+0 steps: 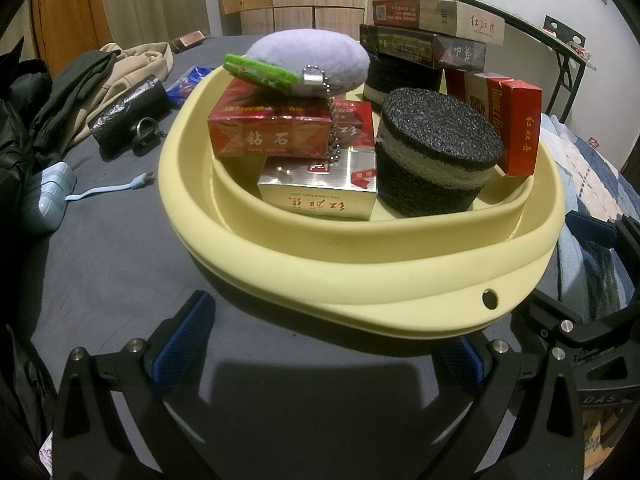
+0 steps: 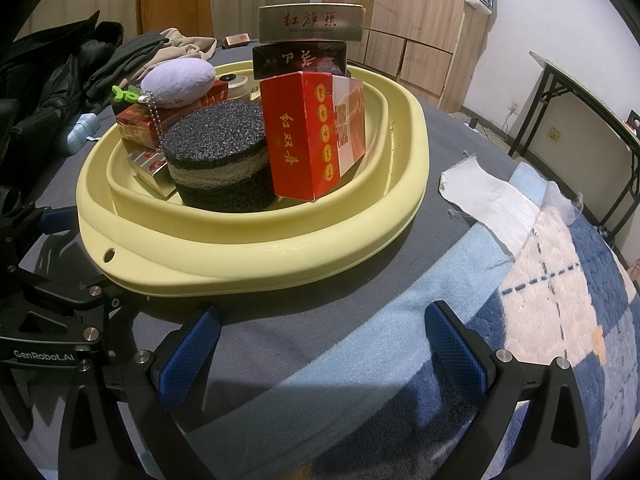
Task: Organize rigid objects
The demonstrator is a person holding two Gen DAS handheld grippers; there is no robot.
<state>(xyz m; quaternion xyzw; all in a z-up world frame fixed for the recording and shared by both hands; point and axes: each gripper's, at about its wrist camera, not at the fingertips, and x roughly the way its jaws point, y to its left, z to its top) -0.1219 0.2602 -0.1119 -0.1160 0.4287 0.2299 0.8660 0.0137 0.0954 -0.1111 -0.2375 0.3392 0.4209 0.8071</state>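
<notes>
Both hand-held grippers, left (image 1: 320, 344) and right (image 2: 324, 344), gape empty at lower frame. Centre frame: yellow basin (image 1: 360, 256) on the grey bedcover (image 1: 112, 248), holding cigarette boxes (image 1: 272, 132) and a black sponge (image 1: 436, 152).

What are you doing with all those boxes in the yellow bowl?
Someone is tidying up using two handheld grippers. The yellow basin already holds cigarette boxes, black sponges like this one, and a purple plush keychain on top. Right now the left gripper and right gripper are both open and empty, just in front of the basin.
</notes>
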